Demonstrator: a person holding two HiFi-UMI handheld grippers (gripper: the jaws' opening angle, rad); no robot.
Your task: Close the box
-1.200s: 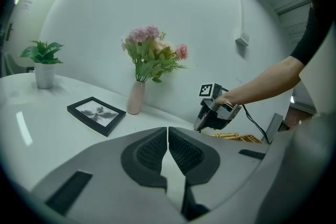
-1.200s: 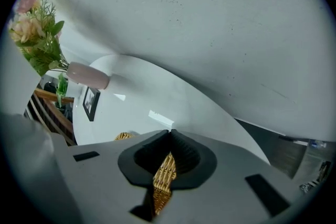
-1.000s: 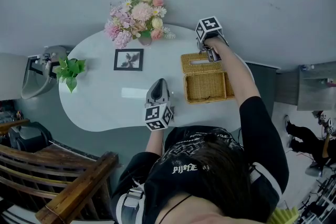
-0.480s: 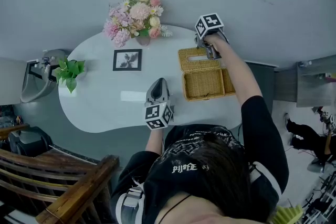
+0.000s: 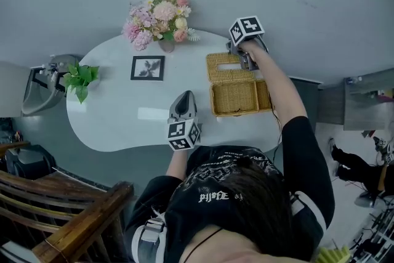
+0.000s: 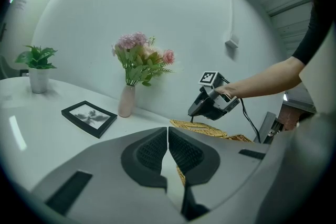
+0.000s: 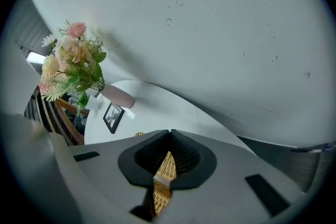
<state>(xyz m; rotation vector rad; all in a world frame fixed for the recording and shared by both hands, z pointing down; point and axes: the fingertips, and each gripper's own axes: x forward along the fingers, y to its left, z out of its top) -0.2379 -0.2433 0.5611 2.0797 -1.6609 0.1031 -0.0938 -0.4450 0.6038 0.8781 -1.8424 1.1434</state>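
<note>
Above the white table (image 5: pixel 117 117), the right hand-held gripper (image 5: pixel 245 62), tilted steeply down, clamps the wicker lid (image 5: pixel 219 71).

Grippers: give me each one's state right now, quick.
Left gripper: closed, holding nothing.
Right gripper: closed on the edge of the box's lid.

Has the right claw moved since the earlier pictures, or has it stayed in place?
Yes. In the left gripper view the right claw has risen against the pink vase, and the wicker lid that it grips has come up with it.
</note>
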